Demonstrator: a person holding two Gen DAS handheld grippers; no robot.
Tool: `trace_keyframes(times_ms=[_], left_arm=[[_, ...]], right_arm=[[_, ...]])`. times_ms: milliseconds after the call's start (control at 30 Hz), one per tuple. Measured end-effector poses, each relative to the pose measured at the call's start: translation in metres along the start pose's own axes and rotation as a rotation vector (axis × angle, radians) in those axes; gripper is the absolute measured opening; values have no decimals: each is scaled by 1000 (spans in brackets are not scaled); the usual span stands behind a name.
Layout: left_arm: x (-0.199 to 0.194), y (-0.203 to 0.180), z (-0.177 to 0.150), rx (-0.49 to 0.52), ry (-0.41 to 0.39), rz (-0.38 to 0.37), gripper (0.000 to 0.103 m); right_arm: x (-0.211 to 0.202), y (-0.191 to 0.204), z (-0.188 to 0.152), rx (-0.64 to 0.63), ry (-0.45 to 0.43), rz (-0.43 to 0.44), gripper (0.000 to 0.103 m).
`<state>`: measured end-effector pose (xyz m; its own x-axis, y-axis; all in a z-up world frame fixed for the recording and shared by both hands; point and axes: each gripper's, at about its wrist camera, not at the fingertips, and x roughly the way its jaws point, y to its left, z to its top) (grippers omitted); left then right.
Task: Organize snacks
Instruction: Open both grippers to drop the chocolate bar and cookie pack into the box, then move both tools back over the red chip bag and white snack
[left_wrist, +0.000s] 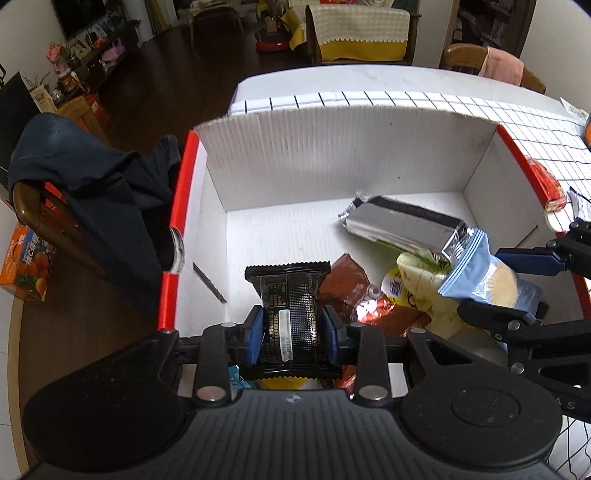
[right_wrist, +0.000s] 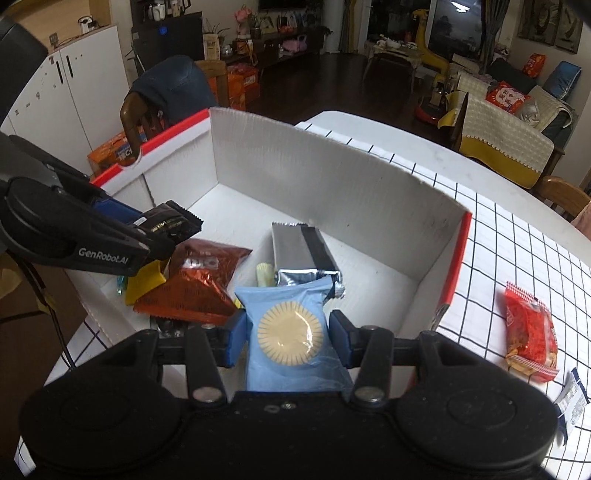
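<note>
The white box (right_wrist: 332, 177) is ribbed, matt corrugated plastic with glossy red edge strips, the silver packet (right_wrist: 303, 254) is mirror-shiny foil, the black packet (left_wrist: 290, 295) and brown packet (right_wrist: 195, 288) are glossy crinkled film, and the grid cloth (right_wrist: 517, 258) on the worktop looks smooth.

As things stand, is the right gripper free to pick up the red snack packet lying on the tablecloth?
Probably not yet: the right gripper is shut on a blue packet, though the red packet lies uncovered.
</note>
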<state>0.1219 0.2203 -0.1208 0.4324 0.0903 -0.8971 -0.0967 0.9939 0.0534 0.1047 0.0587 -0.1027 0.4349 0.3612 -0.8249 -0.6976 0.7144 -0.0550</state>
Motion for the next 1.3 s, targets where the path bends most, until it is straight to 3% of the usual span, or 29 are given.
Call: trace_keyframes(times_ms=[500, 767, 900, 1067, 1133, 1300], left_arm=[[-2, -2, -8, -37, 13, -16, 34], [-28, -11, -12, -24, -44, -26, 47], [-46, -19, -12, -15, -84, -33, 59], [-69, -32, -12, -4, -135, -48, 63], [-79, -38, -12, -1, -160, -51, 69], [-98, -60, -8, 23, -212, -68, 72]], right_arm=[[-13, -1, -2, 24, -21, 27, 52], [-41, -9, -2, 92, -79, 49, 56], [-59, -16, -5, 126, -118, 44, 64], [-81, -25, -9, 158, -157, 49, 68], [-91, -30, -12, 167, -177, 49, 74], [-113, -41, -20, 197, -219, 42, 82]])
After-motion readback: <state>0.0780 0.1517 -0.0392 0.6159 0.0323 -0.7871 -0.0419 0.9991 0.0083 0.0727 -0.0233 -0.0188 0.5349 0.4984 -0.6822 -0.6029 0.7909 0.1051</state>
